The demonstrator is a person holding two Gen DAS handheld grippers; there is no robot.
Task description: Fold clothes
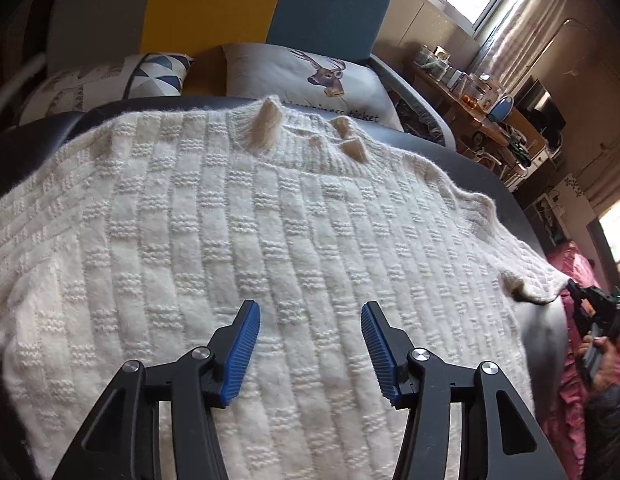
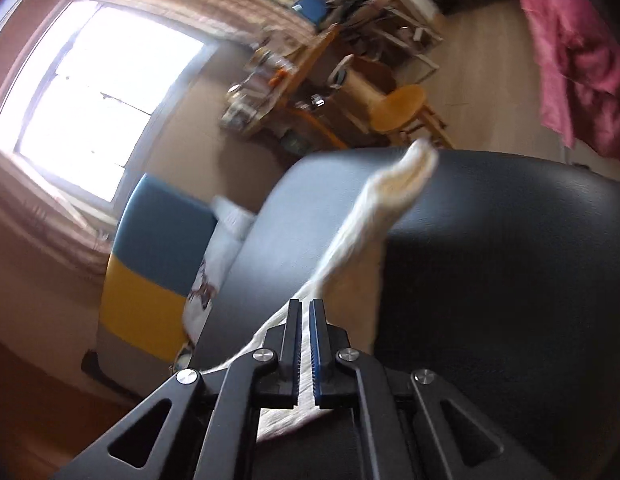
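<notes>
the left hand-held gripper point(image 1: 310, 350) hangs over the middle of the cream knitted sweater point(image 1: 237, 248) with its blue pads point(image 1: 242, 352) well apart and nothing between them. the right hand-held gripper point(image 2: 305, 344) has its fingers pressed together on a strip of that same sweater point(image 2: 374, 216), which rises away from the fingertips to a loose tip in the air; the left wrist view shows this gripper point(image 1: 590, 304) at the sweater's right edge, where the knit is drawn out into a point.

outward from there, the sweater lies spread over a dark padded surface point(image 1: 462, 160), neckline towards the far side, with a few small tufts pulled up near the collar. pillows point(image 1: 318, 76) sit beyond it and pink fabric point(image 2: 574, 48) hangs off to the right.

the risks, as i judge them: the pinch is narrow and the knit is soft and stretchy, so a pull could slip the strip out or distort it. with nothing pressing the body down, dragging the held edge could slide the whole sweater on the smooth surface and skew any fold. the ridged pads may also snag more tufts.
</notes>
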